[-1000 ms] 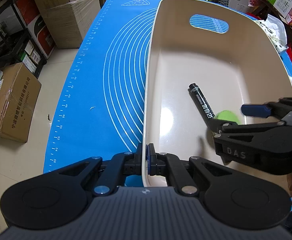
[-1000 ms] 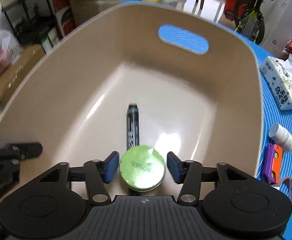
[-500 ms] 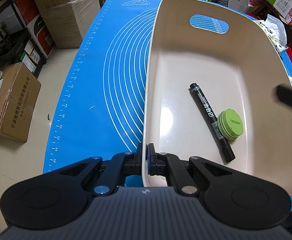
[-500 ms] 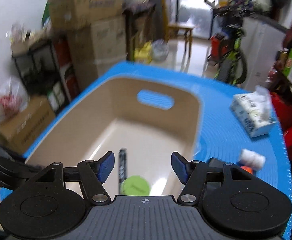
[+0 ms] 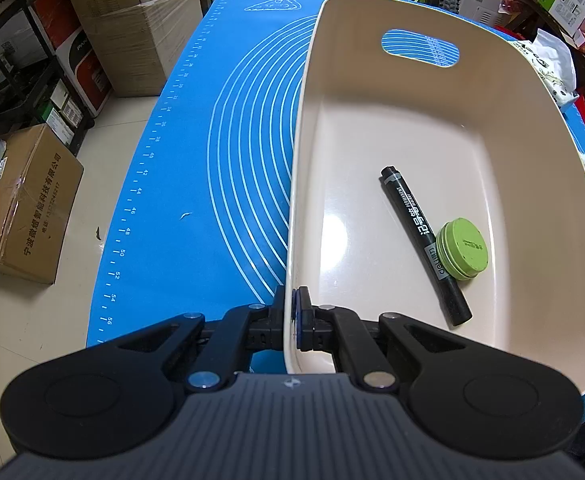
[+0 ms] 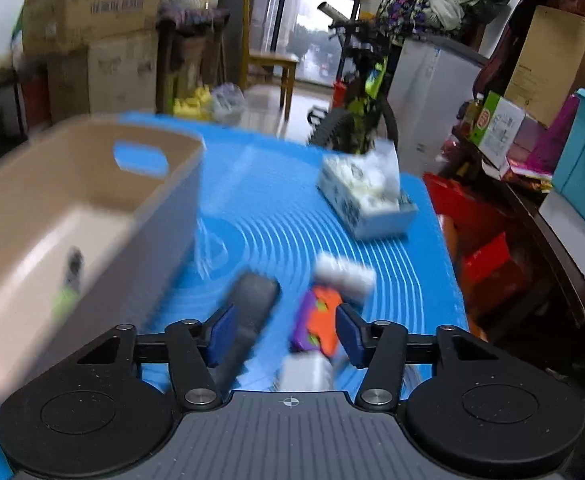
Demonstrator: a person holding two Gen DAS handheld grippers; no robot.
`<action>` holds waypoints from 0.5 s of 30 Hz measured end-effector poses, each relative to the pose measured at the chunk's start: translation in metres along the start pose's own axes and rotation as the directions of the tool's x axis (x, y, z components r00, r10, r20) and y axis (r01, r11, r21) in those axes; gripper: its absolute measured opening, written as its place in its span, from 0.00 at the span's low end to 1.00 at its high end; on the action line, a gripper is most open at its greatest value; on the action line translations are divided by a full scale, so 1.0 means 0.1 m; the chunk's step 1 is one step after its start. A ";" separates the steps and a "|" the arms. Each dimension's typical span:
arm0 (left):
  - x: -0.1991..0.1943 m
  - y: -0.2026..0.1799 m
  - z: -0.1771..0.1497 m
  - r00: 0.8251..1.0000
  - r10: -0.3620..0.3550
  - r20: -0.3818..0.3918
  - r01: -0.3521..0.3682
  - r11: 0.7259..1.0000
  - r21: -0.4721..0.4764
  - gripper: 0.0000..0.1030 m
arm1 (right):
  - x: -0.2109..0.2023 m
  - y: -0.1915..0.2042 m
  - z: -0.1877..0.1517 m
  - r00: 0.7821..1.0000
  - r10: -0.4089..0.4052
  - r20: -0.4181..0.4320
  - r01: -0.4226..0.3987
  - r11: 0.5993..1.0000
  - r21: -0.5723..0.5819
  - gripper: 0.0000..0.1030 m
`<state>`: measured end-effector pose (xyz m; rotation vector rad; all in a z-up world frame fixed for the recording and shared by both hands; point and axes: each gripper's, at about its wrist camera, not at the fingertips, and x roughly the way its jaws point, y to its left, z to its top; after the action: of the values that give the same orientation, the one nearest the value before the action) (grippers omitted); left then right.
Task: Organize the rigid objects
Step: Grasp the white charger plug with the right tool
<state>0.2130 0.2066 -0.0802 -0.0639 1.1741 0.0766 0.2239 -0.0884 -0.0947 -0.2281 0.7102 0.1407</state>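
A beige plastic bin (image 5: 432,128) stands on the blue mat and holds a black marker (image 5: 422,240) and a round green tin (image 5: 462,249). My left gripper (image 5: 294,320) is shut on the bin's near left rim. In the right wrist view the bin (image 6: 52,216) is at the left. My right gripper (image 6: 282,334) is open and empty above the mat, over a grey cylindrical object (image 6: 248,312), a purple and orange item (image 6: 318,318) and a small white bottle (image 6: 344,272), all blurred.
A tissue box (image 6: 366,200) sits on the blue mat (image 6: 276,216) at the back right. Cardboard boxes (image 5: 24,208) and shelves stand on the floor left of the table. A bicycle, a white cabinet and boxes crowd the back and right side.
My right gripper let go of the green tin in the bin, rose and swung right out of the bin to the items on the mat. My left gripper kept its hold.
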 end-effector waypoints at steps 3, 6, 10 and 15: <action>0.00 0.00 0.00 1.000 -0.001 0.000 0.001 1.000 0.000 0.05 | 0.14 -0.03 -0.16 0.999 -0.029 -0.034 0.028 0.999 -0.025 0.57; 0.00 0.00 0.00 1.000 0.000 0.000 0.000 1.000 0.000 0.05 | 0.27 -0.02 -0.26 0.997 -0.047 -0.062 0.044 0.998 -0.048 0.56; 0.00 0.00 0.00 1.000 0.000 0.000 0.000 1.000 0.000 0.05 | 0.41 0.02 -0.34 0.994 -0.074 -0.085 0.067 0.994 -0.087 0.54; 0.00 0.00 0.00 1.000 0.000 0.000 0.000 1.000 0.000 0.05 | 0.45 0.10 -0.38 0.994 -0.082 -0.077 0.071 0.988 -0.135 0.54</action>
<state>0.2131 0.2062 -0.0804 -0.0636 1.1740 0.0769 0.2320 -0.0863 -0.1543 -0.3891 0.7744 0.1055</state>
